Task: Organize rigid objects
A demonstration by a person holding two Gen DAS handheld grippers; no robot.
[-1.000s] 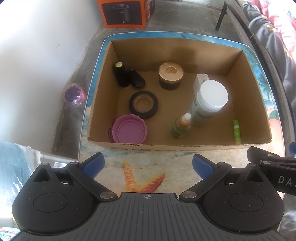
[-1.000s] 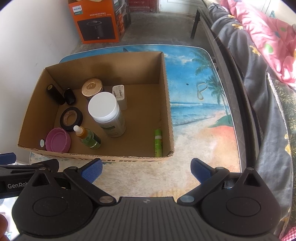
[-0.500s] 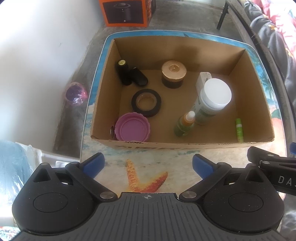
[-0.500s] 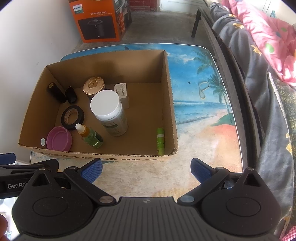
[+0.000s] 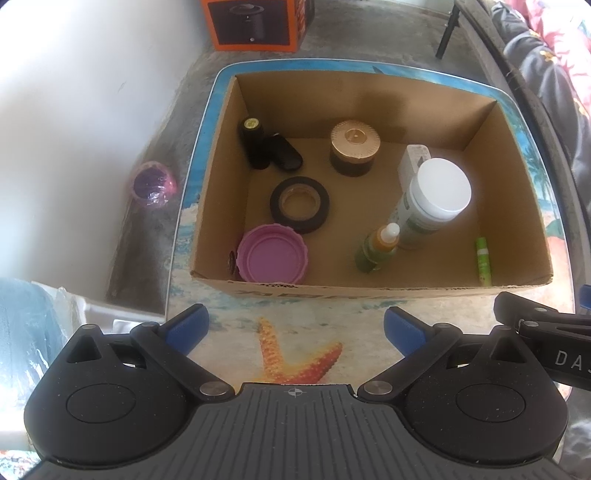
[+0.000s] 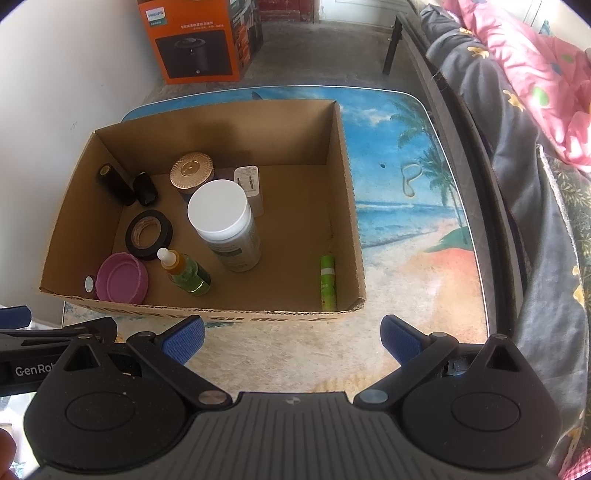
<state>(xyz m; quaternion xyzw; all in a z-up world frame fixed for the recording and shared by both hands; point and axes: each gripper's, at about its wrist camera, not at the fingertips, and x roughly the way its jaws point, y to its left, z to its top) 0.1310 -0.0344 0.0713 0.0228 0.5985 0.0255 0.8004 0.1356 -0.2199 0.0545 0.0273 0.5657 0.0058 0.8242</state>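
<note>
An open cardboard box (image 5: 369,288) (image 6: 351,206) sits on a beach-print table (image 5: 295,350) (image 6: 406,240). Inside stand a white-lidded jar (image 5: 437,195) (image 6: 221,218), a gold-lidded jar (image 5: 352,149) (image 6: 192,170), a small green dropper bottle (image 5: 376,247) (image 6: 184,271), a black tape roll (image 5: 299,203) (image 6: 147,232), a pink lid (image 5: 271,258) (image 6: 120,278), two black cylinders (image 5: 258,147) (image 6: 122,184), a white plug (image 6: 249,181) and a green tube (image 5: 483,260) (image 6: 328,282). My left gripper (image 5: 295,326) and right gripper (image 6: 291,338) hang open and hold nothing, in front of the box's near wall.
An orange appliance carton (image 6: 195,40) (image 5: 255,24) stands on the floor beyond the table. A white wall runs along the left. A bed with grey and pink bedding (image 6: 535,110) lines the right. A purple cup (image 5: 151,182) lies on the floor by the wall.
Both views have drawn back and up slightly, so the box sits lower and a bit smaller in frame. Nothing in the box has moved and both grippers stay open.
</note>
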